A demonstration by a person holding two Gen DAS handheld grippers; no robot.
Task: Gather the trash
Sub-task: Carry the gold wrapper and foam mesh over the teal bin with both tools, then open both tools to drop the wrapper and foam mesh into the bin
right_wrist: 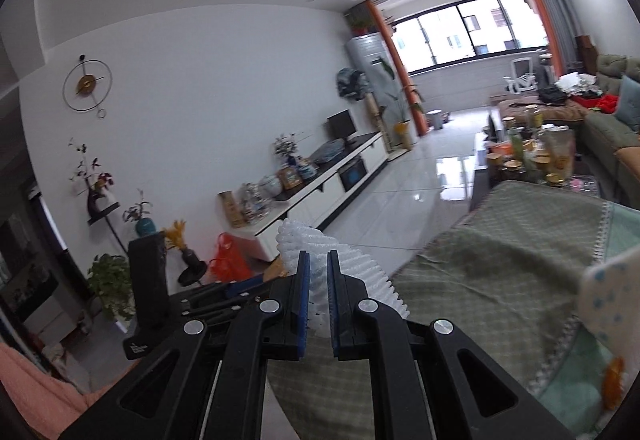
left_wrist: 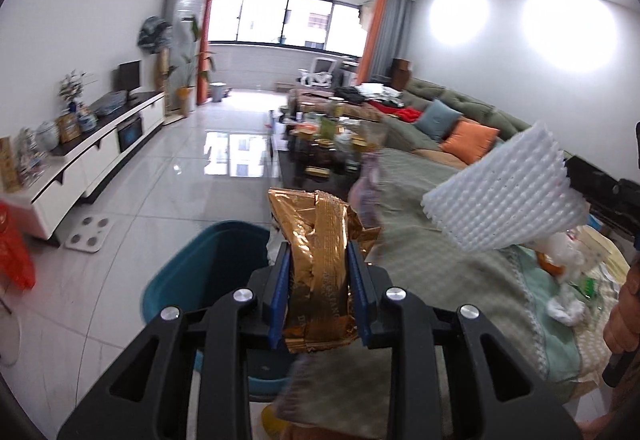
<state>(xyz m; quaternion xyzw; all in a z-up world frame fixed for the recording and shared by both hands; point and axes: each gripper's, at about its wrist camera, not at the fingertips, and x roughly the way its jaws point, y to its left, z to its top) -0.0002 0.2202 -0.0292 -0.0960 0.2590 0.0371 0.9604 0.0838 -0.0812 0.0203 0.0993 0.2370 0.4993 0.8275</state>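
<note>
My left gripper [left_wrist: 319,252] is shut on a crumpled gold foil wrapper [left_wrist: 320,240] and holds it in the air just right of a teal bin [left_wrist: 208,268] on the floor. My right gripper [right_wrist: 318,260] is shut on a white foam fruit net [right_wrist: 320,244]; the same net [left_wrist: 500,192] shows at the right of the left wrist view, above the green tablecloth [left_wrist: 460,272]. More trash, white crumpled tissue [left_wrist: 564,304] and orange scraps, lies on the cloth at the right.
A cloth-covered table [right_wrist: 500,272] is below both grippers. A cluttered dark coffee table [left_wrist: 320,152] and a green sofa [left_wrist: 472,112] lie beyond. A white TV cabinet [left_wrist: 100,144] lines the left wall. A bathroom scale [left_wrist: 90,232] and a red bag [left_wrist: 14,256] are on the tile floor.
</note>
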